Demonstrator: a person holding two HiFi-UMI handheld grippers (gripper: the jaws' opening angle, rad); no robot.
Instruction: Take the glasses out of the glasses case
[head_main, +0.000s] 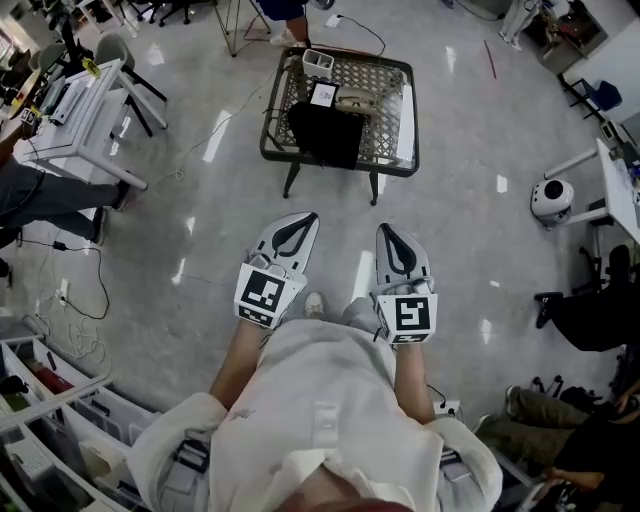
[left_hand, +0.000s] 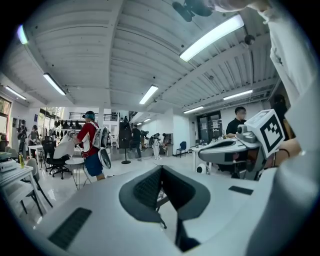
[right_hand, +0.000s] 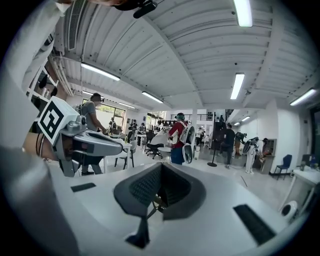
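In the head view a small dark wicker table (head_main: 390, 160) stands on the grey floor well ahead of me. On it lie a pale oblong thing (head_main: 352, 102) that may be the glasses case, a black cloth or bag (head_main: 325, 133), a white card (head_main: 322, 95) and a small white box (head_main: 318, 63). No glasses show. My left gripper (head_main: 305, 218) and right gripper (head_main: 383, 230) are held side by side near my chest, far short of the table. Both point forward over bare floor. The left gripper (left_hand: 161, 170) and the right gripper (right_hand: 161, 167) have their jaws together with nothing between them.
A white desk (head_main: 85, 110) and a seated person's legs (head_main: 40, 195) are at the left. White shelves (head_main: 60, 400) stand at the lower left. A round white device (head_main: 551, 198) and another desk are at the right, and people sit at the lower right. Cables trail across the floor.
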